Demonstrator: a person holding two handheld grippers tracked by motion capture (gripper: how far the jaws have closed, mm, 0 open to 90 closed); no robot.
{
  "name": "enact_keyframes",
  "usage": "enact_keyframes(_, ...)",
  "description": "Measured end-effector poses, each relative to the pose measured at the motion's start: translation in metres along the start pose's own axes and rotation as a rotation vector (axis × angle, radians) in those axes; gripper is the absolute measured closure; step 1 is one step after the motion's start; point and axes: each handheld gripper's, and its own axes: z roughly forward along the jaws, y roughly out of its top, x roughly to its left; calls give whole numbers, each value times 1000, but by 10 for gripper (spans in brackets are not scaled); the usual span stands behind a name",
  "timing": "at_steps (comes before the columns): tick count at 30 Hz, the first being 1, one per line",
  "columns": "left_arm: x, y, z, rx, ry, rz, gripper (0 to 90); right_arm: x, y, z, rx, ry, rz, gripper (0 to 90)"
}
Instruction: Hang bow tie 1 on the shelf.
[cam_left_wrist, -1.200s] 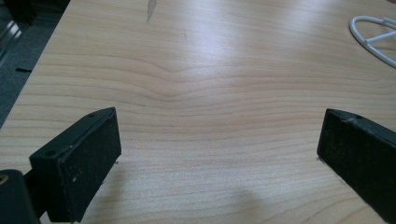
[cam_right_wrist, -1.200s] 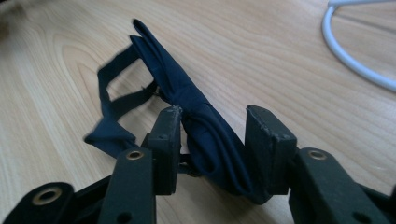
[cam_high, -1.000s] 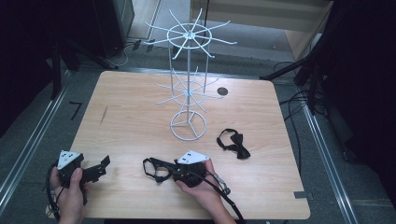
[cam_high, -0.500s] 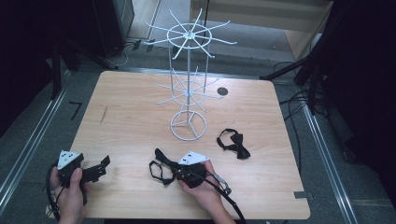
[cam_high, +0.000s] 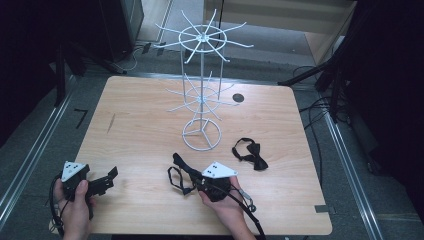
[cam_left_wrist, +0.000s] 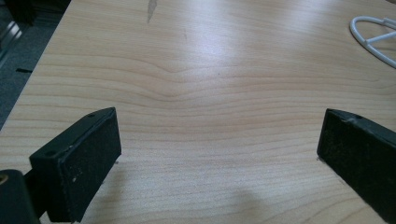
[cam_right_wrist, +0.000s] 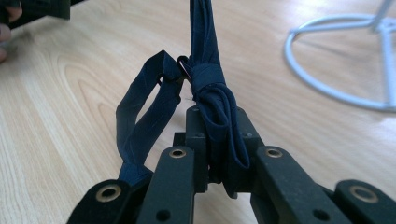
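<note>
A dark navy bow tie (cam_right_wrist: 212, 100) with a looped strap (cam_right_wrist: 142, 116) is pinched between the jaws of my right gripper (cam_right_wrist: 217, 135), which is shut on it. In the high view this right gripper (cam_high: 200, 184) sits near the table's front middle, the tie (cam_high: 181, 170) trailing to its left. A second black bow tie (cam_high: 252, 154) lies flat to the right of the white wire rack's ring base (cam_high: 201, 134). My left gripper (cam_high: 111, 177) rests at the front left, open, with bare wood between its pads (cam_left_wrist: 79, 161).
The white wire display rack (cam_high: 202, 40) stands at the table's centre with two tiers of radiating hooks. A round dark grommet (cam_high: 238, 98) sits at the back right. The wooden table (cam_high: 140, 115) has dark floor and cables around it.
My right gripper has drawn the navy bow tie to the right and slightly forward. The left gripper has stayed in place.
</note>
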Motion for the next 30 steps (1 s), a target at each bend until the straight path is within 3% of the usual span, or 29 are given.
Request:
enact_keyframes(14,0,0,0,0,-1,1,0,-22,11,-36,-112,-93,52,825)
enact_keyframes(30,0,0,0,0,-2,2,0,-33,22,-64,-213,-148,67,824)
